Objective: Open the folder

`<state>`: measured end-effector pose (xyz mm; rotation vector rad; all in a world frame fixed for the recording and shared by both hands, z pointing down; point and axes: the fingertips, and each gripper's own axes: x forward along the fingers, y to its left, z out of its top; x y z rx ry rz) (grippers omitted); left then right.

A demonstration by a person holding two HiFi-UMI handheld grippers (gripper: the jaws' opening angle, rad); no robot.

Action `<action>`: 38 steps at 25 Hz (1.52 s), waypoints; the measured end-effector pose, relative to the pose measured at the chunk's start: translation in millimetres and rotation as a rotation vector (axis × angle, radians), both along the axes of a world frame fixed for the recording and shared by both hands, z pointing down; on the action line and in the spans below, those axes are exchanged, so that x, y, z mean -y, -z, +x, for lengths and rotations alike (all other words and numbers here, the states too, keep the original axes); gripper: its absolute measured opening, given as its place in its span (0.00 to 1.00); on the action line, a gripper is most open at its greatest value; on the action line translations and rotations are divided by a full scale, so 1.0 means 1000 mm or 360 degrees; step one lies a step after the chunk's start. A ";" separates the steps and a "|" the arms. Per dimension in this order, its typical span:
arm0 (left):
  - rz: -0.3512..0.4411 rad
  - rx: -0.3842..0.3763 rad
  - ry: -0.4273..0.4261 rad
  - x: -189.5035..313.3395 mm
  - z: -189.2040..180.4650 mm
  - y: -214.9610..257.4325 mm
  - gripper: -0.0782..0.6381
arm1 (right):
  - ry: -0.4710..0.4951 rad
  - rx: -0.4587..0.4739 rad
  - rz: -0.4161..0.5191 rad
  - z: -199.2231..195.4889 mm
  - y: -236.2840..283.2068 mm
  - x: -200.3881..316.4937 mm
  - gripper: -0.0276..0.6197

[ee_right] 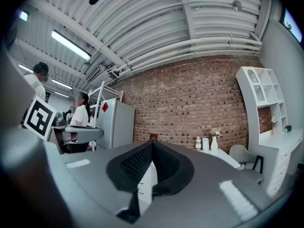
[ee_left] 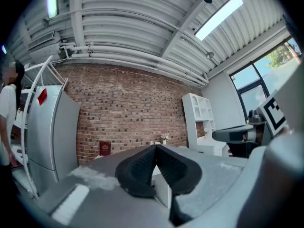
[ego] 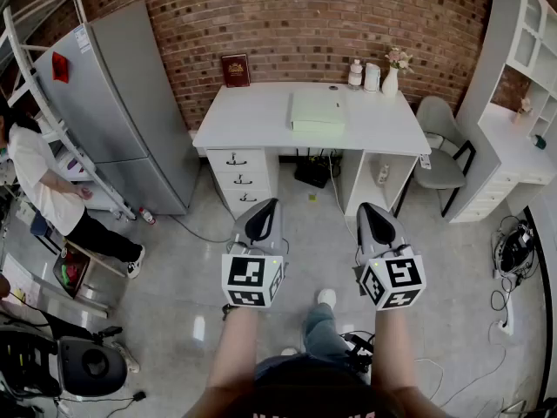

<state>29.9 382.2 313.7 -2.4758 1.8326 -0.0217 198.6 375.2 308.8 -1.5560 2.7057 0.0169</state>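
Observation:
A pale green folder (ego: 317, 110) lies closed and flat on the white desk (ego: 252, 124) by the brick wall. I stand well back from the desk, with bare floor between us. Both grippers are held level at waist height and point toward the desk. My left gripper (ego: 265, 204) is shut, its pads meeting at the tips with nothing between them, as its own view confirms (ee_left: 156, 147). My right gripper (ego: 369, 207) is likewise shut and holds nothing (ee_right: 152, 144). The folder is hidden behind the jaws in both gripper views.
A red book (ego: 235, 70) leans on the wall at the desk's back left. Bottles and a flower vase (ego: 390, 72) stand at its back right. A grey chair (ego: 439, 146) sits right of the desk, a fridge (ego: 122, 103) left, a white shelf unit (ego: 522, 77) far right. A person (ego: 43, 181) stands at the left.

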 end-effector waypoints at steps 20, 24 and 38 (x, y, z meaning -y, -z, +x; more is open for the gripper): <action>-0.0095 -0.0021 0.0081 0.178 0.005 -0.024 0.11 | 0.0035 0.0068 -0.0111 0.018 -0.020 0.186 0.04; -0.0094 -0.0028 0.0100 0.219 0.013 -0.017 0.11 | 0.0062 0.0072 -0.0100 0.025 -0.011 0.228 0.04; -0.0127 -0.0044 0.0205 0.321 0.027 -0.021 0.11 | 0.0124 0.0026 -0.0176 0.043 -0.021 0.343 0.04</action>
